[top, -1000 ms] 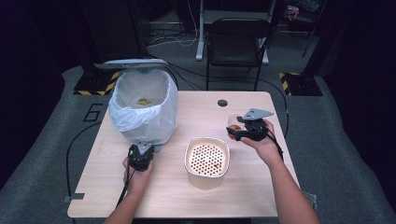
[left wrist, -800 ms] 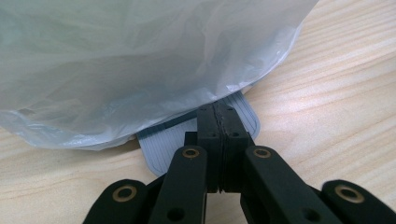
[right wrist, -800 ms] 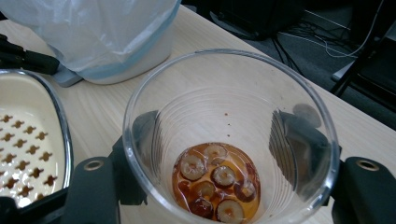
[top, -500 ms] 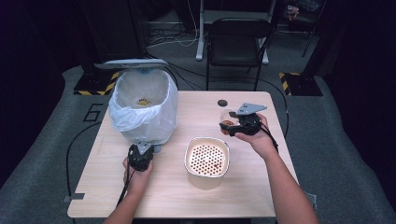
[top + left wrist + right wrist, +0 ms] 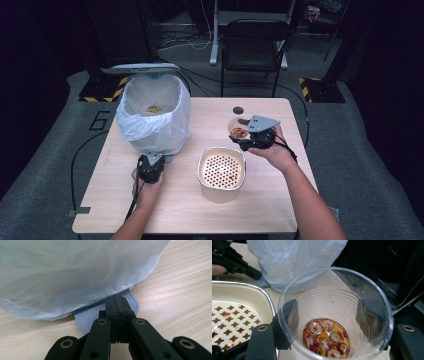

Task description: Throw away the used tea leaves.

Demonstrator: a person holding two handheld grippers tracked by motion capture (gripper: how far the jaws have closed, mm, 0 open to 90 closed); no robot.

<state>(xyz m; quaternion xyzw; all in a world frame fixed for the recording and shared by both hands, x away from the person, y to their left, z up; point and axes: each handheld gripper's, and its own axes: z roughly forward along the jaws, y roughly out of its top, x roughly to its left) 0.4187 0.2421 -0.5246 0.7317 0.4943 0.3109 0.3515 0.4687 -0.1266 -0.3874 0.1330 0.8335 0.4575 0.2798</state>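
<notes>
A clear plastic cup (image 5: 332, 315) holds a little reddish liquid with several cereal rings in it. My right gripper (image 5: 334, 340) is shut on this cup (image 5: 238, 131), holding it upright above the table's right half, and the gripper (image 5: 241, 139) stands just behind a cream container (image 5: 221, 171) with a perforated insert. A white bin (image 5: 152, 117) lined with a plastic bag stands at the back left with its lid raised. My left gripper (image 5: 117, 301) is shut, and its tips rest on the bin's grey ribbed pedal (image 5: 86, 318) under the bag.
A small dark round spot (image 5: 238, 110) lies on the table behind the cup. A black chair (image 5: 255, 45) stands beyond the table's far edge. In the right gripper view the left gripper (image 5: 254, 273) shows past the cream container (image 5: 237, 312).
My right gripper has carried the cup a little left and farther from the person, bringing its contents into view. The left gripper stays on the pedal.
</notes>
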